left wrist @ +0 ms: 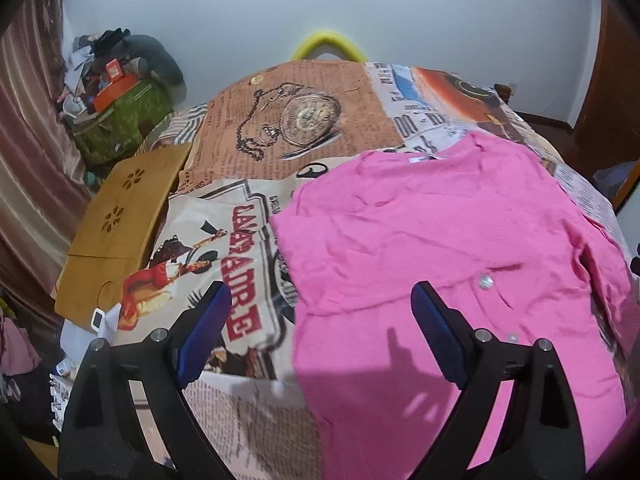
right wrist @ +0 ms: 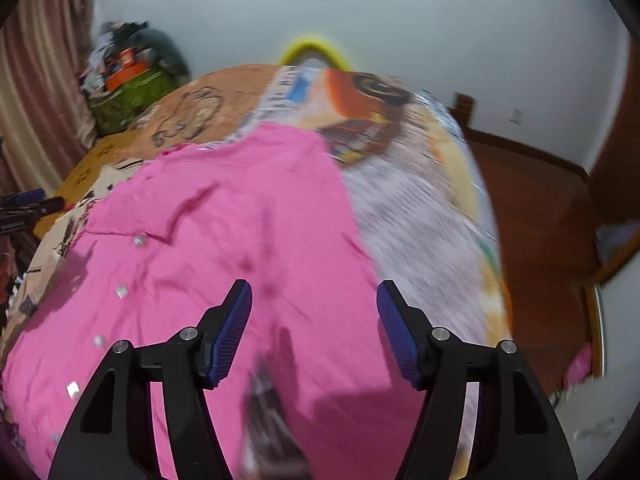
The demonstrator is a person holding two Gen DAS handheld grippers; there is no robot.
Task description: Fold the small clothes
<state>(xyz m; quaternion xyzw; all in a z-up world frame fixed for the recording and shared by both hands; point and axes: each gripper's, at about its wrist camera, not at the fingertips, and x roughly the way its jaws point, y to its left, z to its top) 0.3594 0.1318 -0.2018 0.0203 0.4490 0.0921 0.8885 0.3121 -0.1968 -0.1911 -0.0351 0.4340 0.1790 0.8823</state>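
Pink shirt (left wrist: pixel 440 240) lies spread flat on the printed bedsheet (left wrist: pixel 248 136), buttons showing. Left wrist view: left gripper (left wrist: pixel 322 304) hovers over the shirt's left edge, jaws wide apart, nothing between them; wooden tray (left wrist: pixel 116 224) sits at the bed's left side, green bag (left wrist: pixel 120 116) of clutter by the curtain (left wrist: pixel 28 140). Right wrist view, blurred: right gripper (right wrist: pixel 314 300) above the shirt's right part near its edge, jaws apart, not clamping fabric; wooden floor (right wrist: pixel 532 232) to the right.
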